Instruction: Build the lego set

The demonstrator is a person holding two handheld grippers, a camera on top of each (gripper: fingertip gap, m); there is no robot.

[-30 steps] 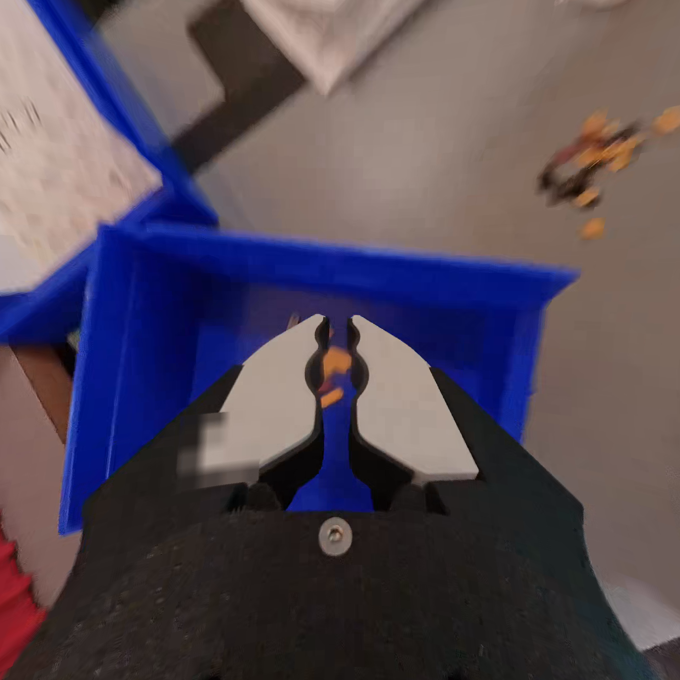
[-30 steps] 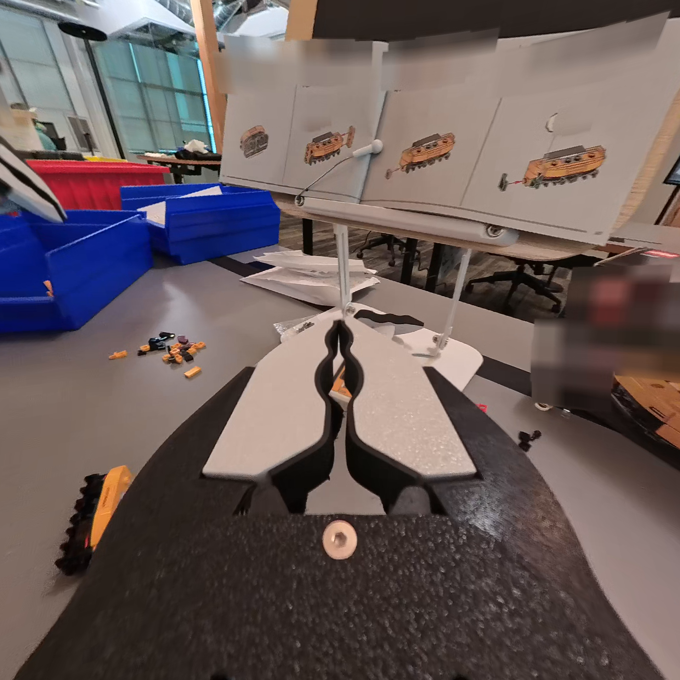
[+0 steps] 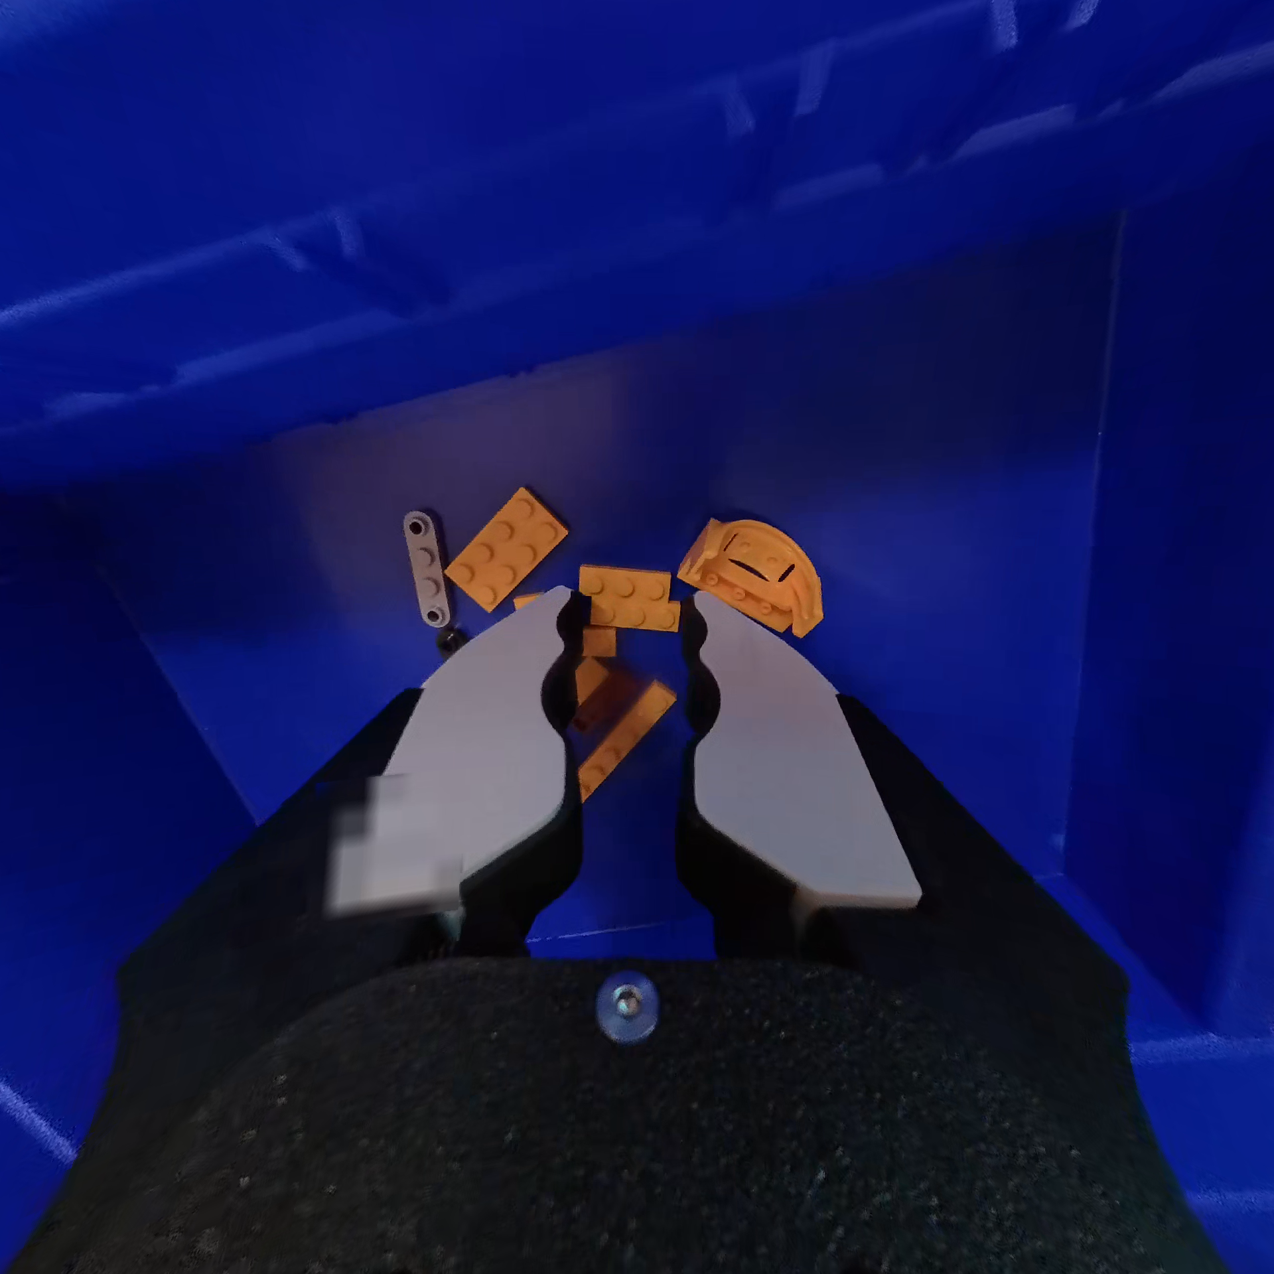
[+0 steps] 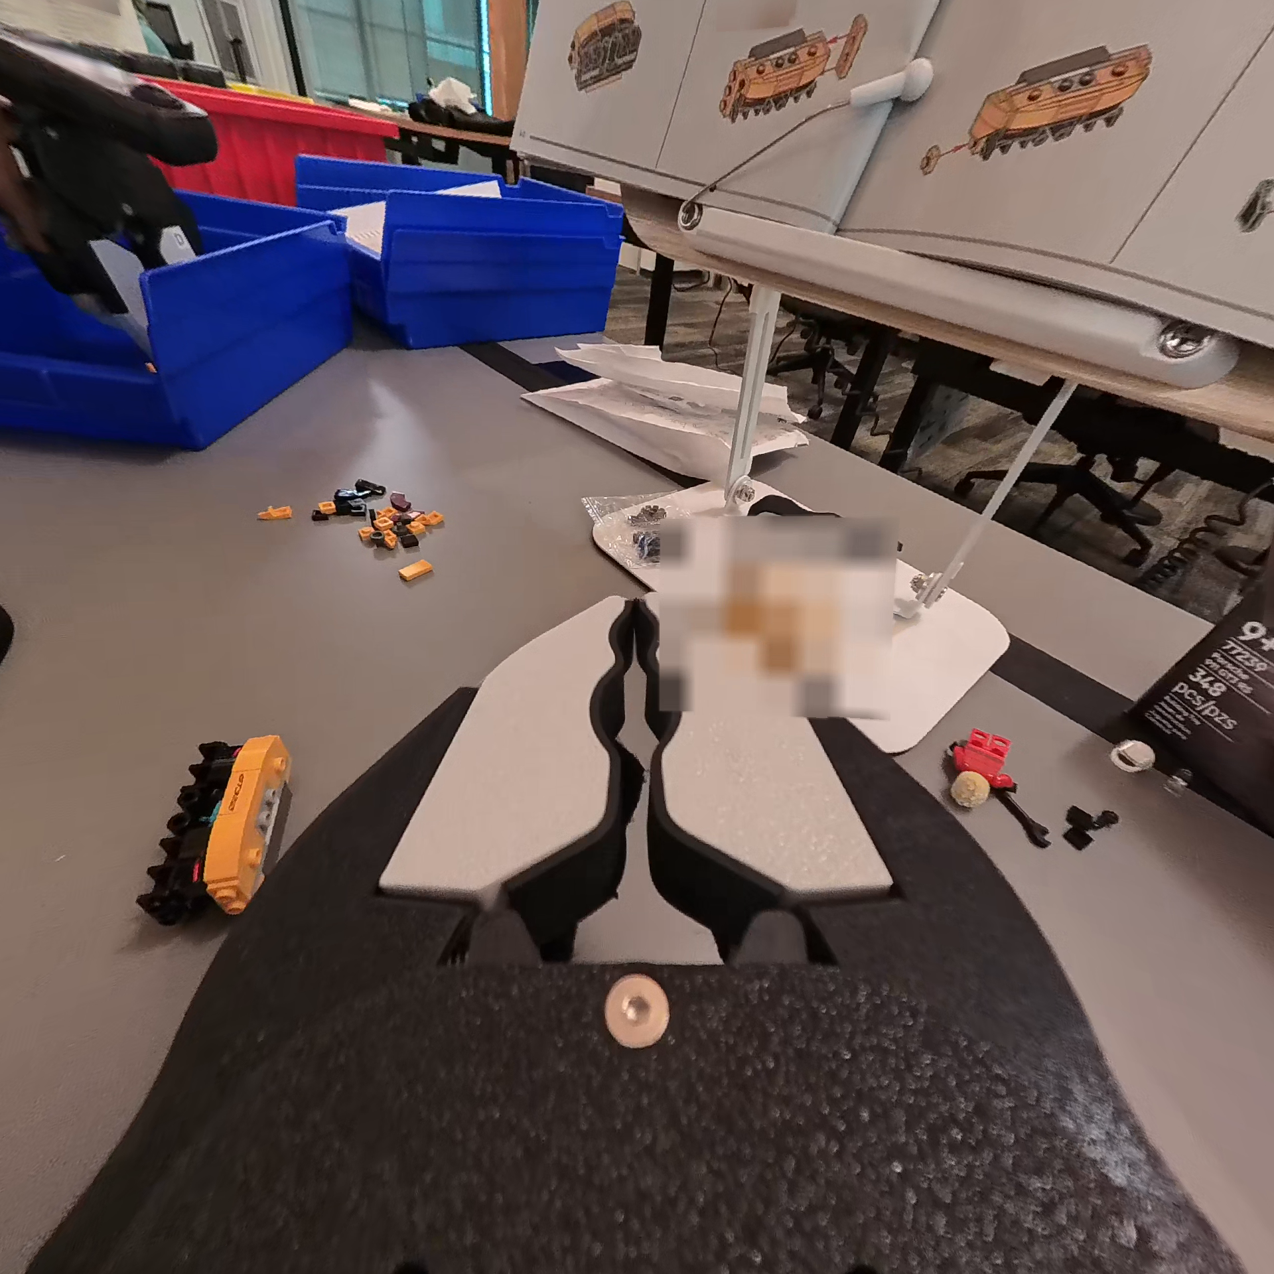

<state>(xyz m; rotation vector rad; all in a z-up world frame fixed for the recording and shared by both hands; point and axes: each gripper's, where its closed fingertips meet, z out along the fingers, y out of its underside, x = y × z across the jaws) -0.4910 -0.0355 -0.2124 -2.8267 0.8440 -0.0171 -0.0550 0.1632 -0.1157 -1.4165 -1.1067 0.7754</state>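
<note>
The grey tabletop [image 4: 207, 655] carries blue bins along its far left edge, with a red bin [image 4: 276, 148] behind them. An instruction sheet holder [image 4: 896, 227] on a white stand overhangs the far right side.

The nearest blue bin [image 4: 241, 331] contains the left claw [image 3: 631, 603]. Its jaws are parted and empty, lowered inside the bin just above a cluster of orange bricks. An orange flat plate [image 3: 627, 596] lies between the fingertips. A second orange plate [image 3: 507, 558] and a grey strip piece [image 3: 426, 567] lie to the left; a curved orange piece [image 3: 755, 575] lies to the right.

The right claw [image 4: 635, 610] hovers over the tabletop centre, jaws pressed together, nothing visible between them.

The partly built orange-and-black model [image 4: 220, 827] lies near the front left edge. A pile of small loose pieces [image 4: 386, 520] sits mid-tabletop, toward the bins. A red piece [image 4: 982, 751] lies at the right.
</note>
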